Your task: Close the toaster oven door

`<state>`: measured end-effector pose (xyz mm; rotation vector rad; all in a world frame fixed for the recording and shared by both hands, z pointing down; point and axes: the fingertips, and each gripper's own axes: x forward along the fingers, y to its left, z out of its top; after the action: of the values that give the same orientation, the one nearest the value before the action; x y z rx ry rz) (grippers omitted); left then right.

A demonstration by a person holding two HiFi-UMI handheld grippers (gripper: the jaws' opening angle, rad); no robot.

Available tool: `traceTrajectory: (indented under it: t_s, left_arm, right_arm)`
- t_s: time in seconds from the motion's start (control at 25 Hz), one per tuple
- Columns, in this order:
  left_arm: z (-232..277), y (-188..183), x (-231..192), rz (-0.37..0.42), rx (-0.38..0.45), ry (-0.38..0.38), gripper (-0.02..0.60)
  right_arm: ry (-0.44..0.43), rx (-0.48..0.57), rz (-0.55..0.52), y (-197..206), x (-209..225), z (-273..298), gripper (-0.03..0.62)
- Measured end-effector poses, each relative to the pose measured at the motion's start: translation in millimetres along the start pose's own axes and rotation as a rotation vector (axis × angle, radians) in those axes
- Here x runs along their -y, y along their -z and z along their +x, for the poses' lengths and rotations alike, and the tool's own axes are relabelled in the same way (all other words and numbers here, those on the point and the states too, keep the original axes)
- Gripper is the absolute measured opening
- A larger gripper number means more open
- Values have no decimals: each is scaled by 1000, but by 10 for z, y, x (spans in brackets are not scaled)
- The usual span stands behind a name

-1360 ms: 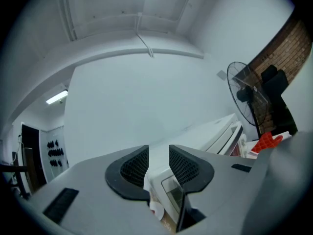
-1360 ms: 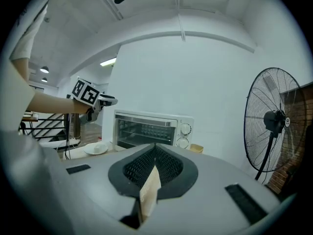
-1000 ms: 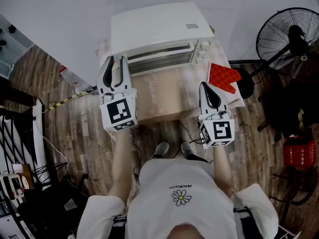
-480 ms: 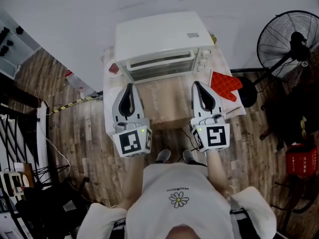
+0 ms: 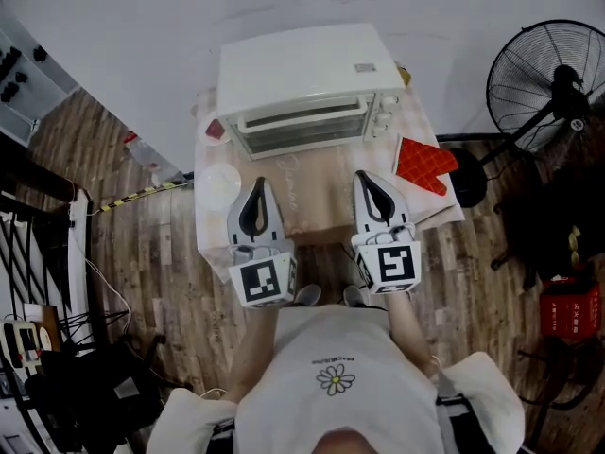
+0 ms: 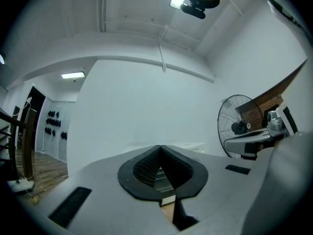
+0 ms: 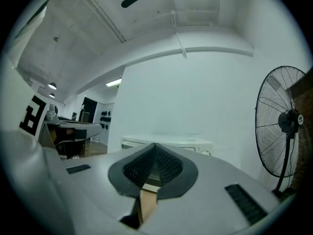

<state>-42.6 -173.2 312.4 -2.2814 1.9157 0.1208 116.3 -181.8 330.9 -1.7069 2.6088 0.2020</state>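
The white toaster oven (image 5: 301, 74) stands at the back of a small table, its glass door (image 5: 302, 126) upright against the front. Both grippers hover over the table's near half, well short of the oven, tips pointing at it. My left gripper (image 5: 257, 185) is shut with nothing between its jaws; in the left gripper view its ribbed pads (image 6: 146, 164) meet at the tip. My right gripper (image 5: 367, 180) is likewise shut and empty, and the right gripper view shows the oven (image 7: 195, 144) just beyond its closed tip (image 7: 154, 145).
A red oven mitt (image 5: 423, 164) lies on the table's right side, a white dish (image 5: 219, 183) on its left corner. A cloth covers the table (image 5: 317, 183). A standing fan (image 5: 553, 78) is at the right, and clutter sits on the wooden floor at the left.
The left gripper has pulled back from the oven's left front toward the person, and its jaws have gone from open to shut. The right gripper shifted slightly left and back.
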Motion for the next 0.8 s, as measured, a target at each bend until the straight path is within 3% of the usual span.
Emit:
traceTrajectory:
  t_s: [0.4,0.8]
  left_arm:
    - [35,0,26,46,-1,-4,17]
    - [47,-15,42,15,-11,-16,17]
  right_arm:
    - [2,-11,9,57,94,-30,11]
    - [-21,-20,28,80,81,-3,11]
